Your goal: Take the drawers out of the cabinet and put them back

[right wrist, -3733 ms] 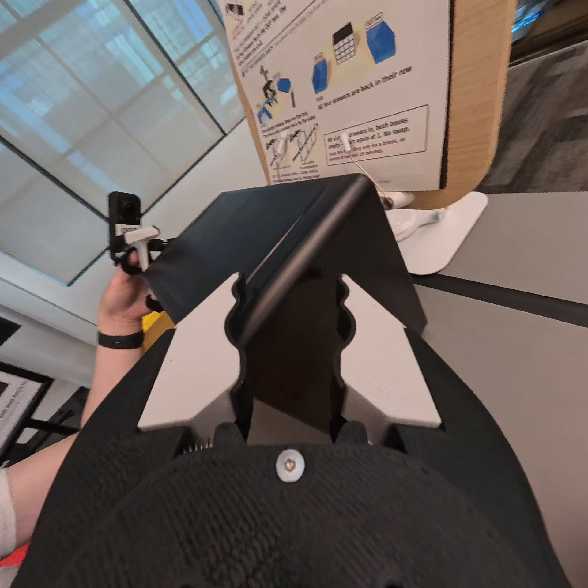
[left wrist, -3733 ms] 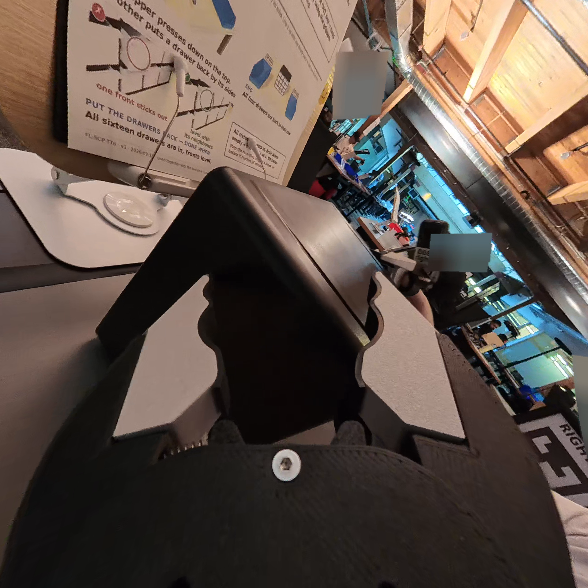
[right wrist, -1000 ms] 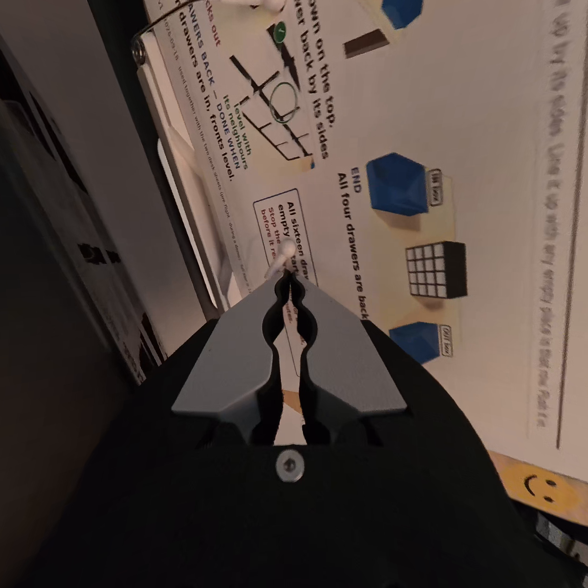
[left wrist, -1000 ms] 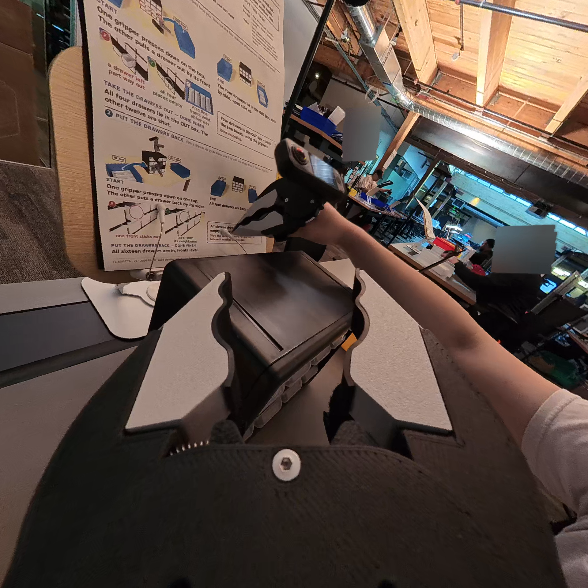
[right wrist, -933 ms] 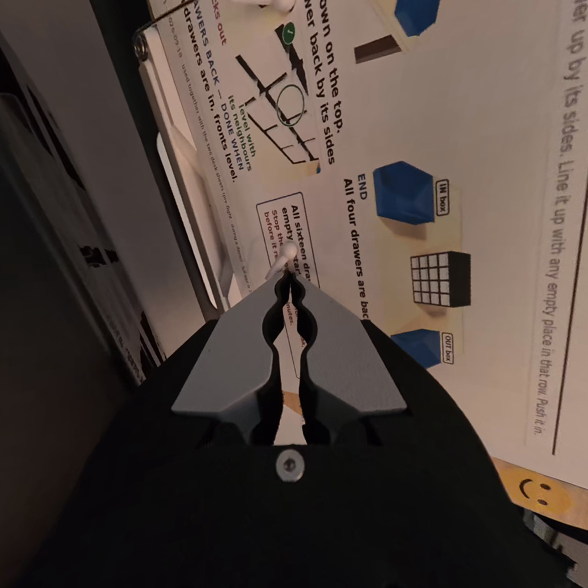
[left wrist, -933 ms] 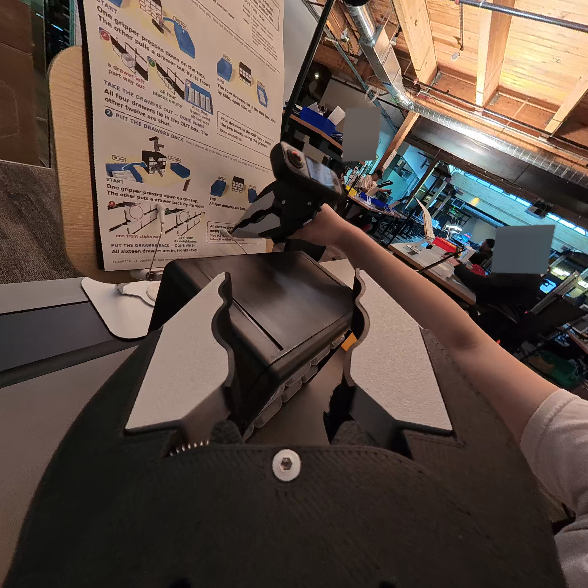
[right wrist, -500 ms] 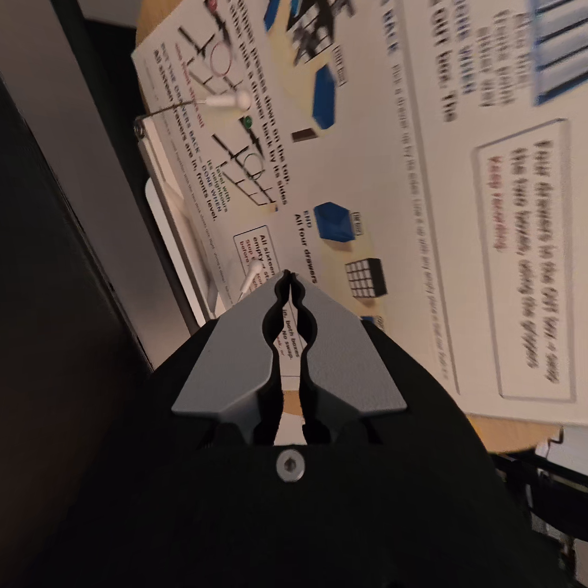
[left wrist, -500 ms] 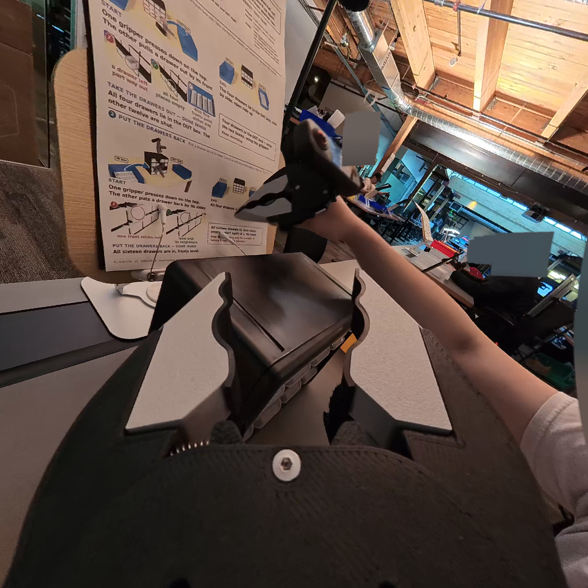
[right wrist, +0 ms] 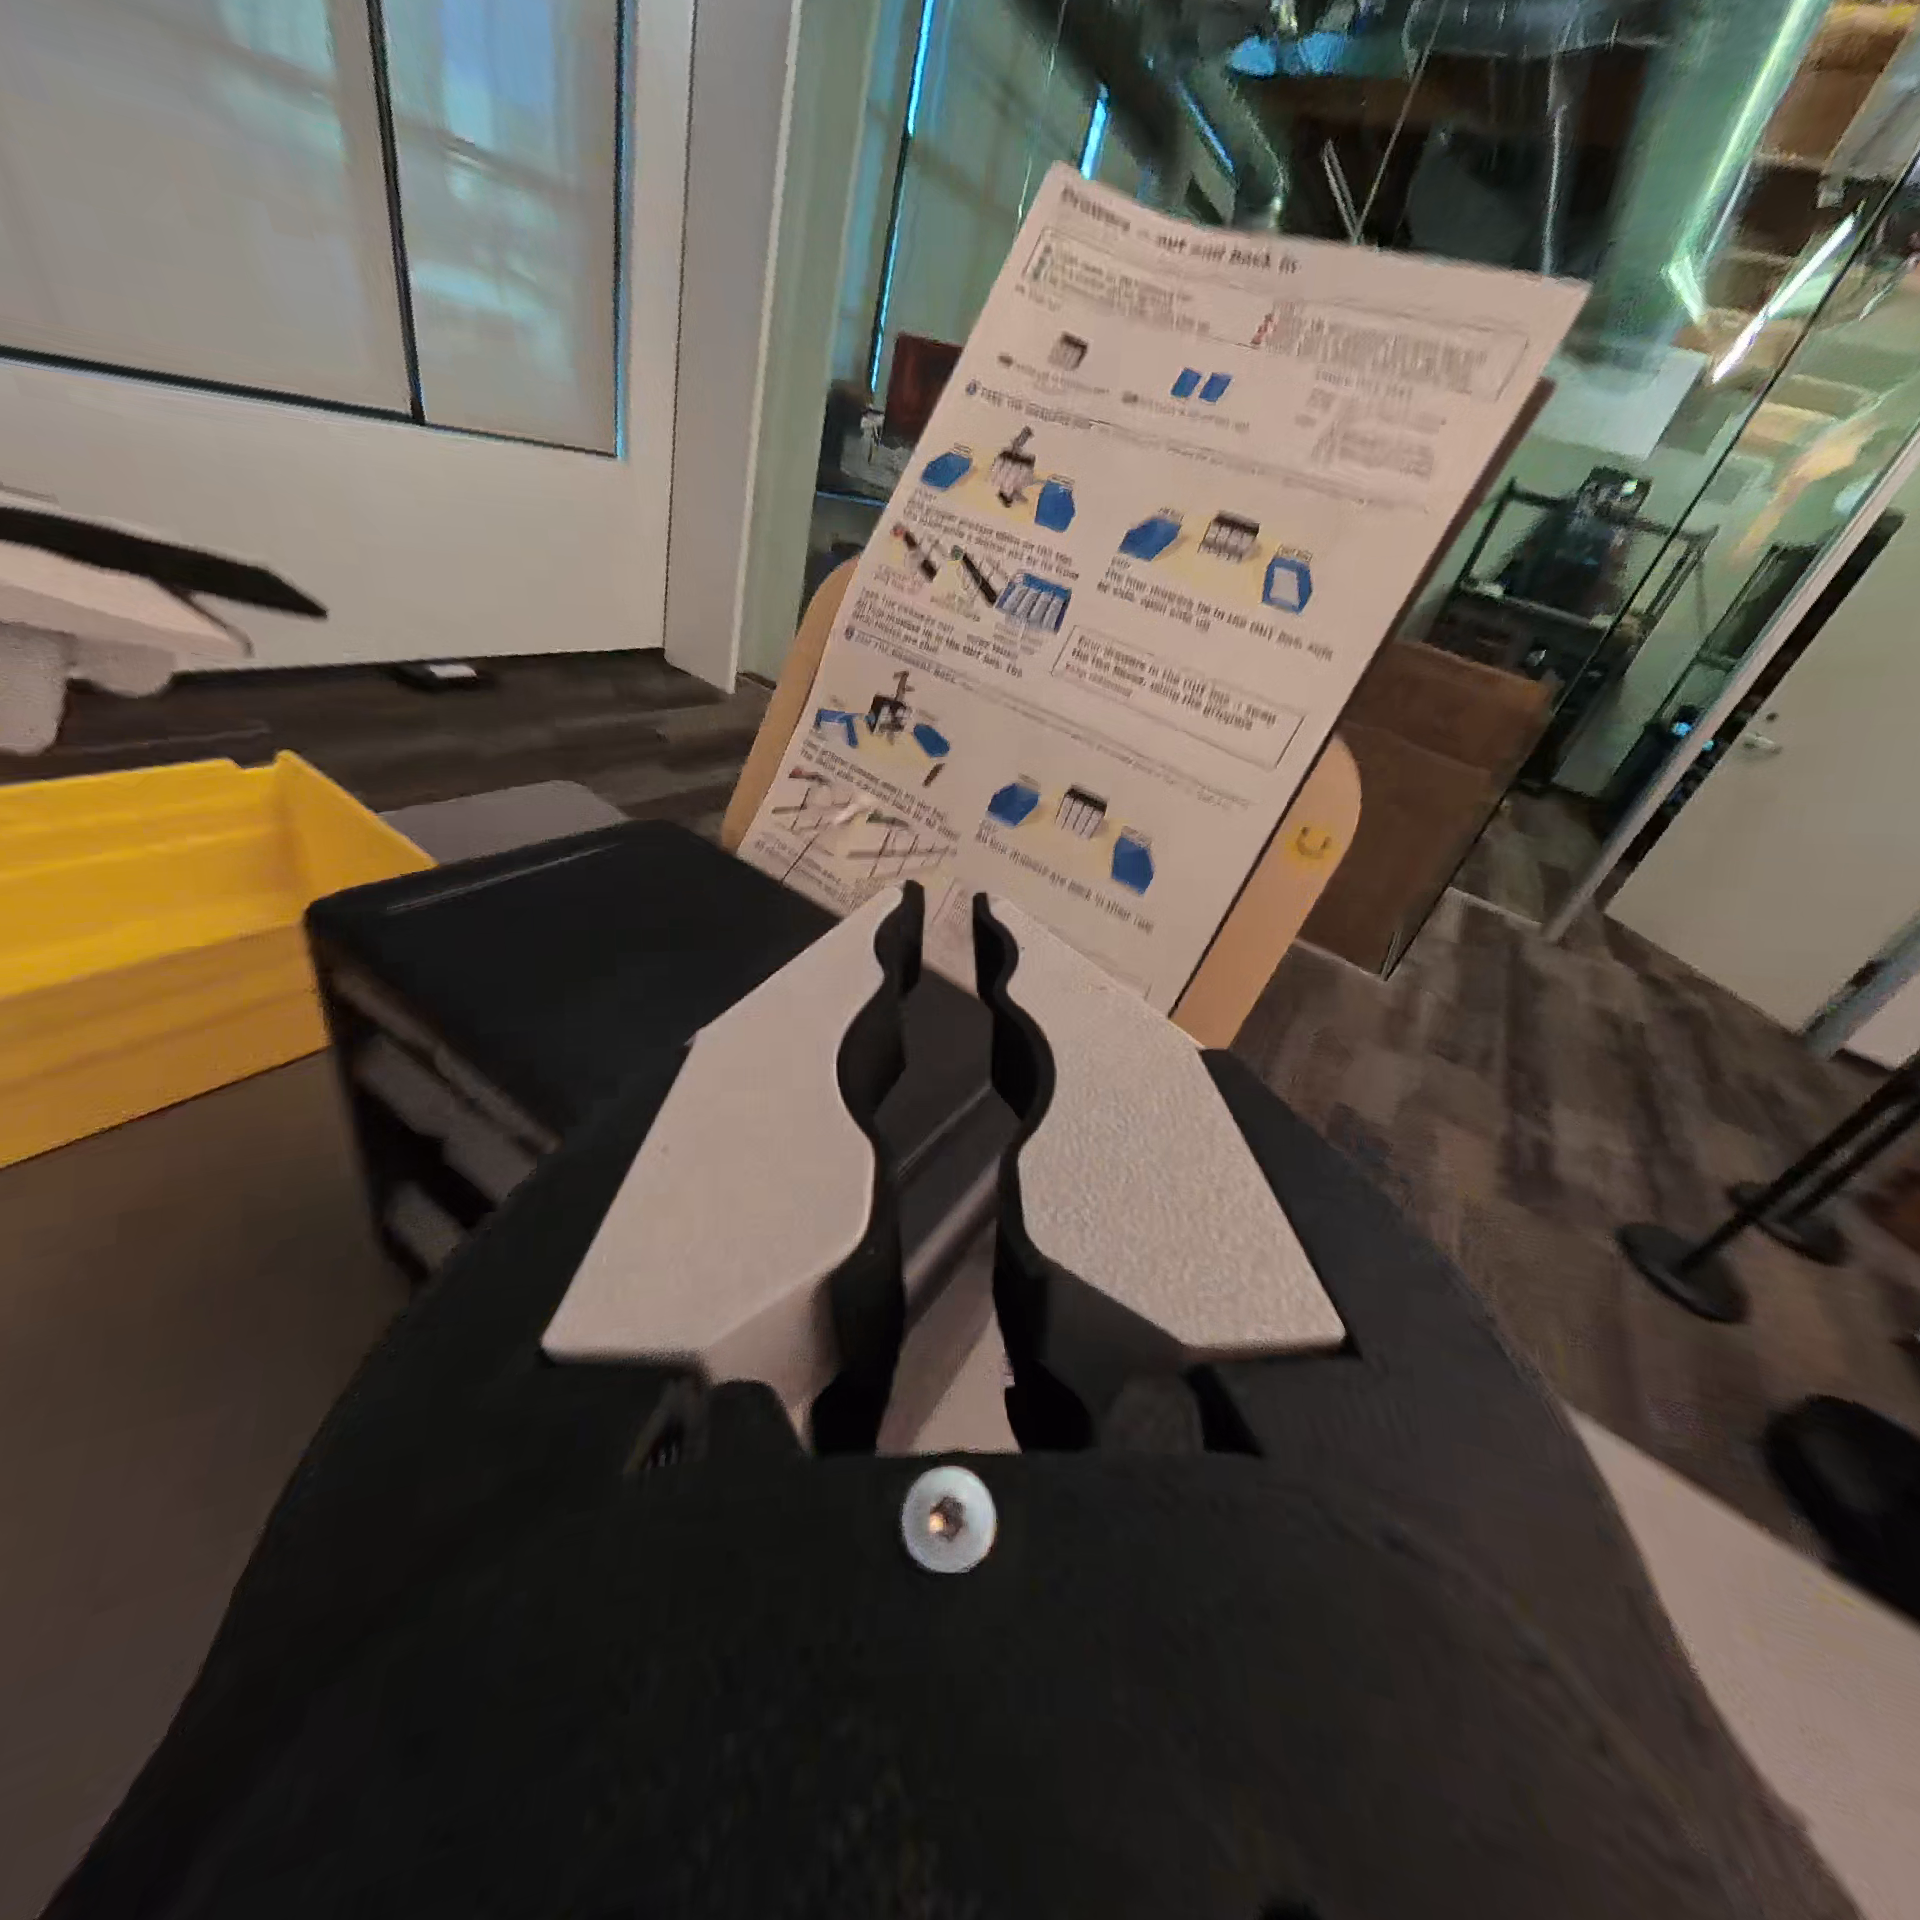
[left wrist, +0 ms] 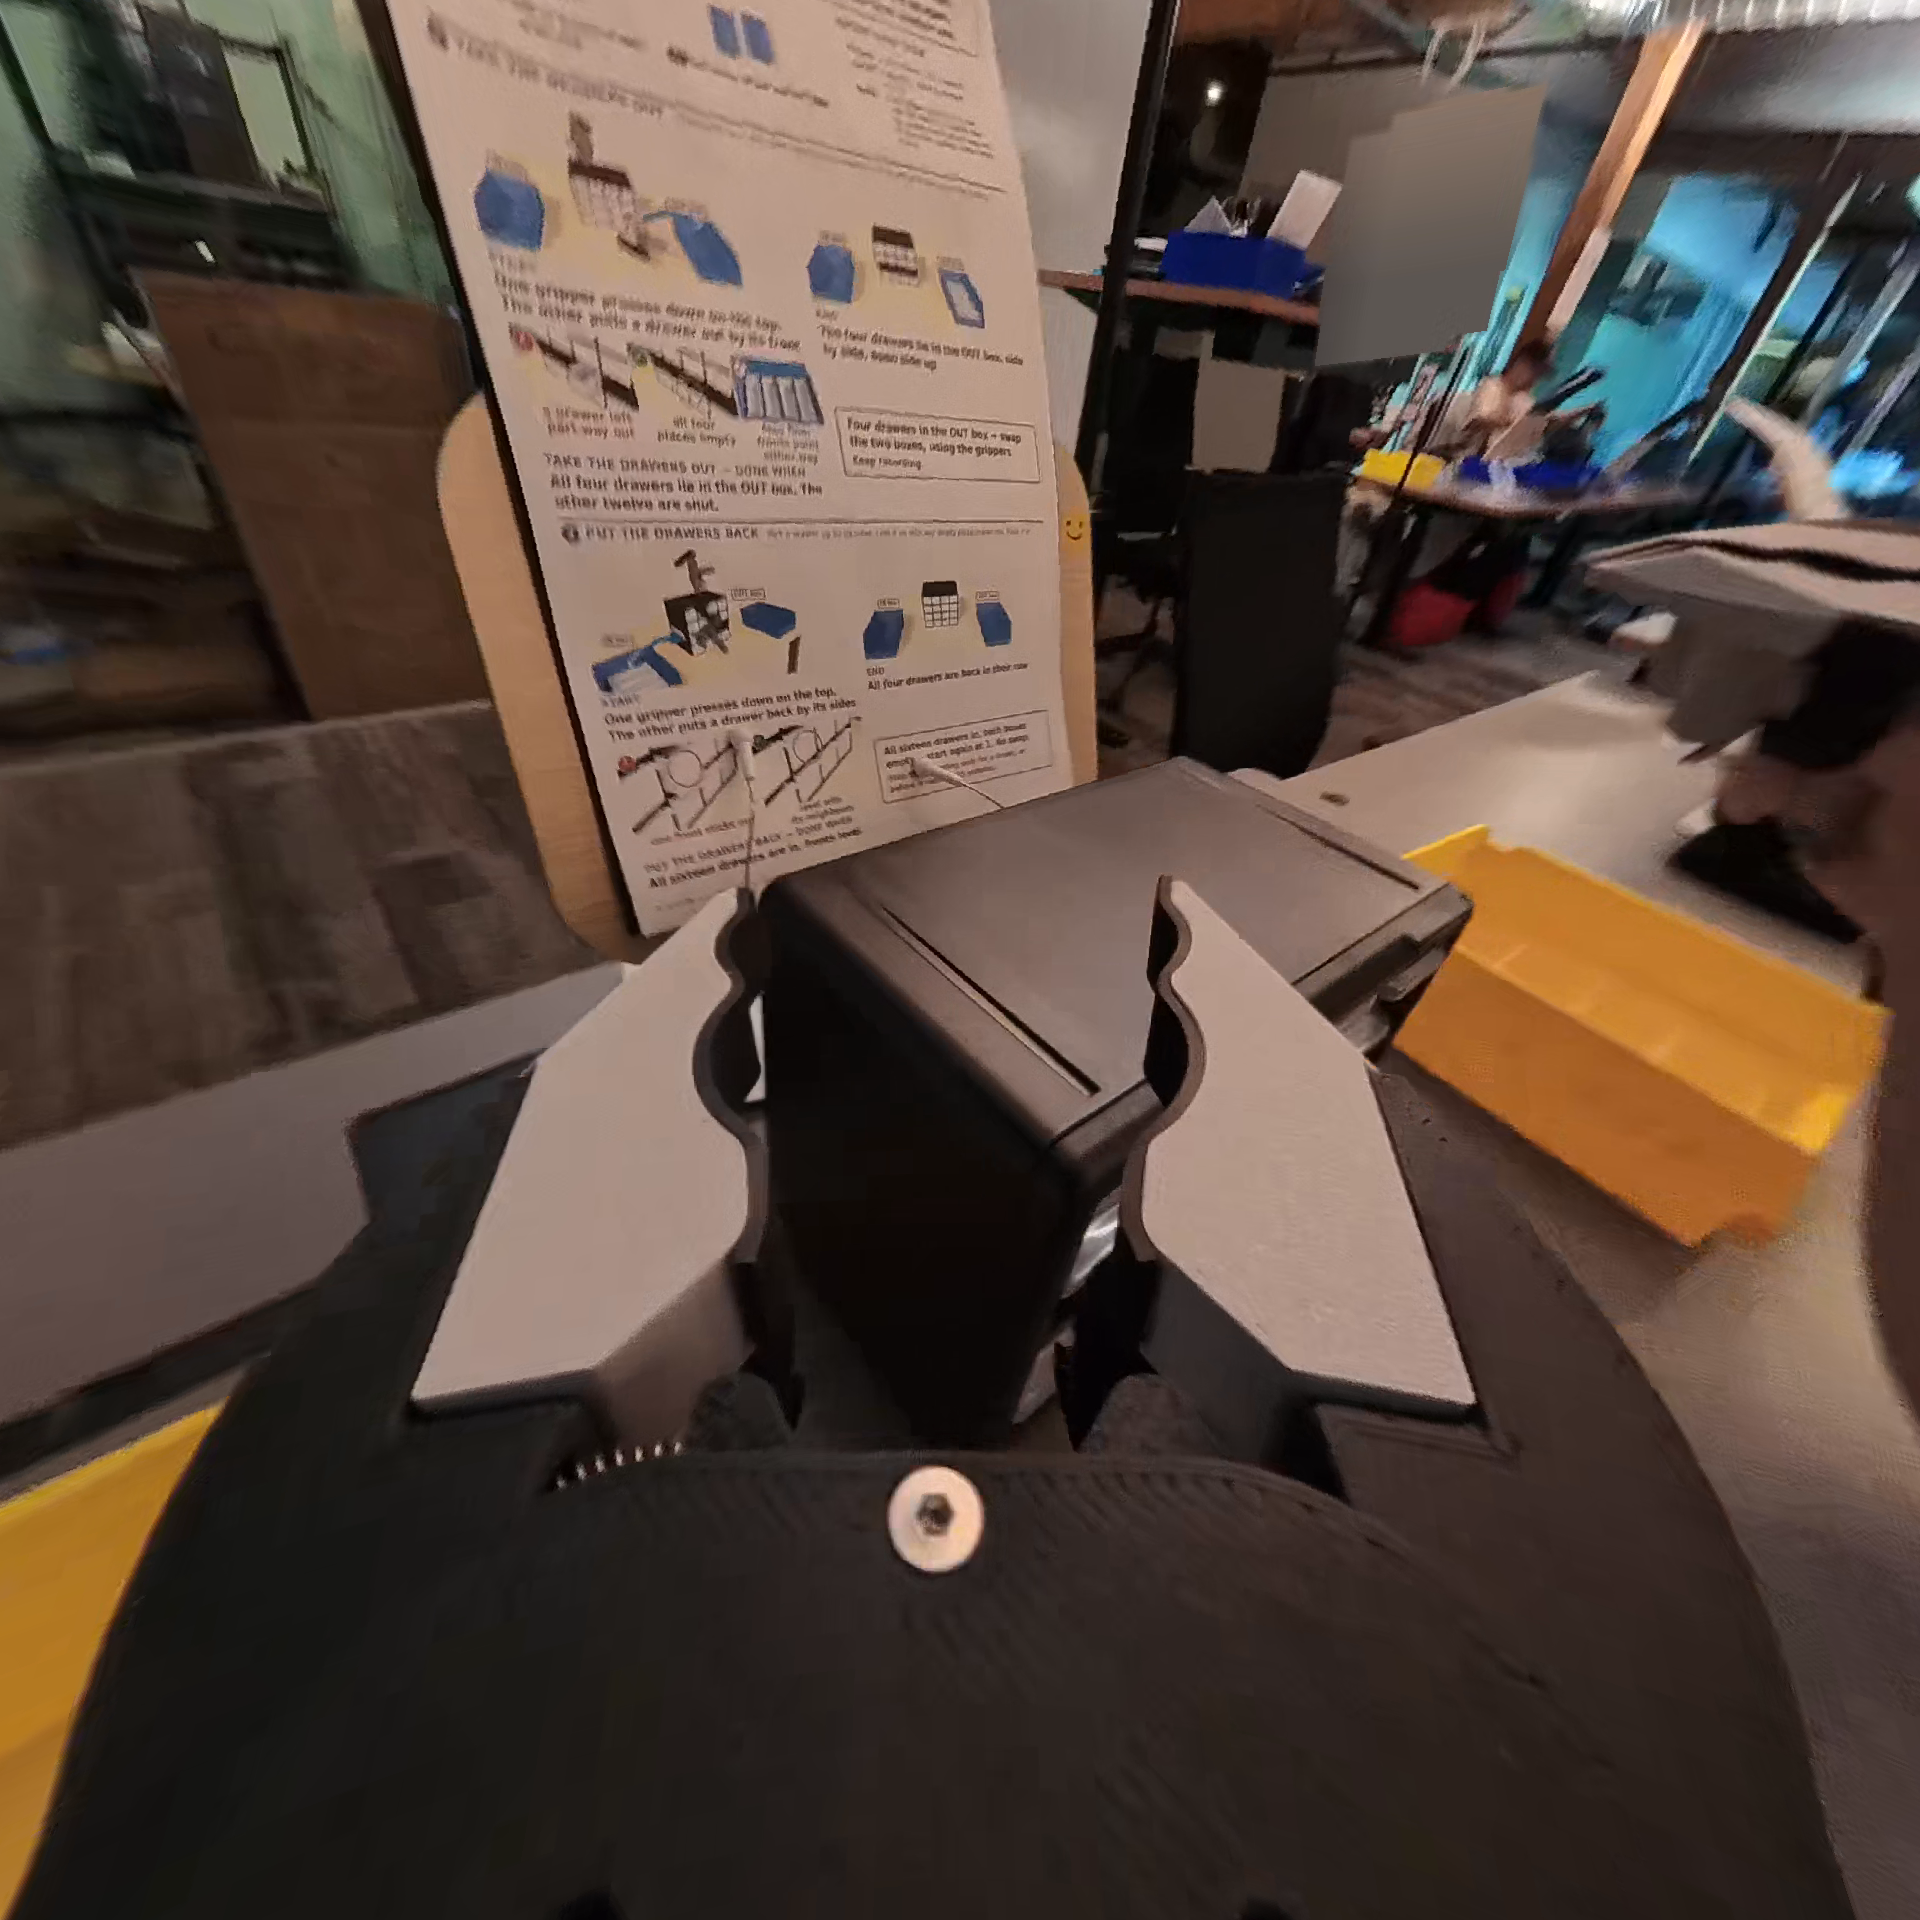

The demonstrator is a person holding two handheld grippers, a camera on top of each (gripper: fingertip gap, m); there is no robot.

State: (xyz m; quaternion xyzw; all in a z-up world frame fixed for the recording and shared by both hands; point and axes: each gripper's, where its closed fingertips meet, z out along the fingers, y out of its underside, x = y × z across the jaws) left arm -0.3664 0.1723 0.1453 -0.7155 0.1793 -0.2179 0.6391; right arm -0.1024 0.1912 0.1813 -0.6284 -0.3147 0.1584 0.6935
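Observation:
The black drawer cabinet (left wrist: 1226,862) stands on the grey table, with a near corner toward my left gripper. My left gripper (left wrist: 956,896) is open and empty, with one finger on either side of that corner. In the right wrist view the cabinet (right wrist: 582,935) lies below and ahead, and its grey drawer fronts (right wrist: 436,1101) all look pushed in. My right gripper (right wrist: 943,904) hovers over the cabinet's top, its jaws a narrow gap apart and holding nothing. It also shows, blurred, at the right edge of the left wrist view (left wrist: 1745,623).
A yellow bin (left wrist: 1621,1060) lies on the table right of the cabinet. A second yellow bin (right wrist: 135,894) lies on its other side, also showing in the left wrist view (left wrist: 62,1558). An instruction poster (left wrist: 779,468) on a wooden board stands behind. Black floor posts (right wrist: 1766,1195) stand beyond the table. There is about 25 centimeters between the tips of the two grippers.
My right gripper has swung away from the poster, levelled out over the cabinet, and its tips have parted slightly. My left gripper has tilted down and shifted, so the yellow bins now show.

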